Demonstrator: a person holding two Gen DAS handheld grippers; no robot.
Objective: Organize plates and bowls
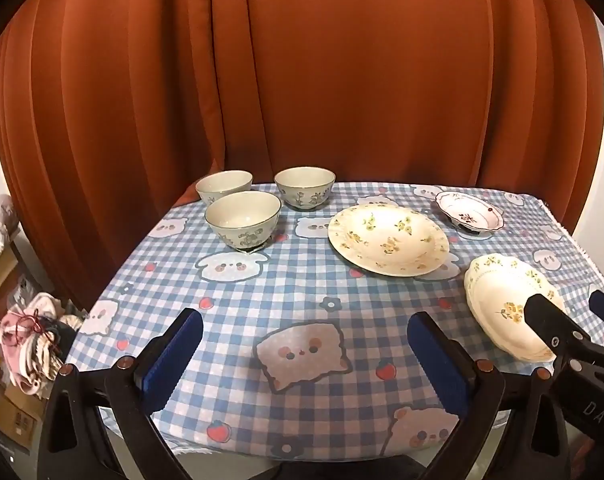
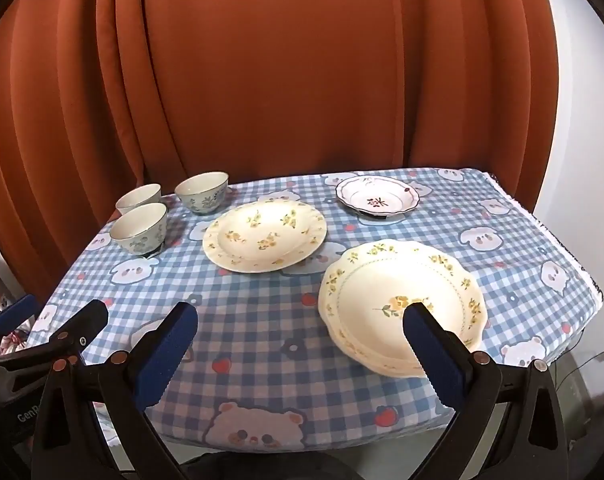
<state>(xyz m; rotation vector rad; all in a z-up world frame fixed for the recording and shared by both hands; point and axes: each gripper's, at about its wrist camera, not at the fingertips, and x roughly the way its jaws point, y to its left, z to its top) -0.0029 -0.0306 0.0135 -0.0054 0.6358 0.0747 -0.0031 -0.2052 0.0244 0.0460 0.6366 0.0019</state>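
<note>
Three pale green bowls stand at the table's far left: one in front [image 1: 242,219] [image 2: 139,228], one behind it [image 1: 224,186] [image 2: 138,197], one to the right [image 1: 304,187] [image 2: 201,192]. A large cream plate with yellow flowers [image 1: 388,239] [image 2: 264,235] lies mid-table. A small white plate with a red flower [image 1: 469,212] [image 2: 377,197] sits far right. A cream scalloped plate [image 1: 506,300] [image 2: 400,300] lies near right. My left gripper [image 1: 304,334] is open and empty over the front of the table. My right gripper [image 2: 299,326] is open and empty, its right finger over the scalloped plate.
The table wears a blue checked cloth with bear prints [image 1: 229,312] [image 2: 253,320]. A rust-red curtain [image 1: 302,80] hangs close behind it. Clutter and boxes [image 1: 25,340] sit on the floor to the left. The table's right edge [image 2: 562,256] drops off near a white wall.
</note>
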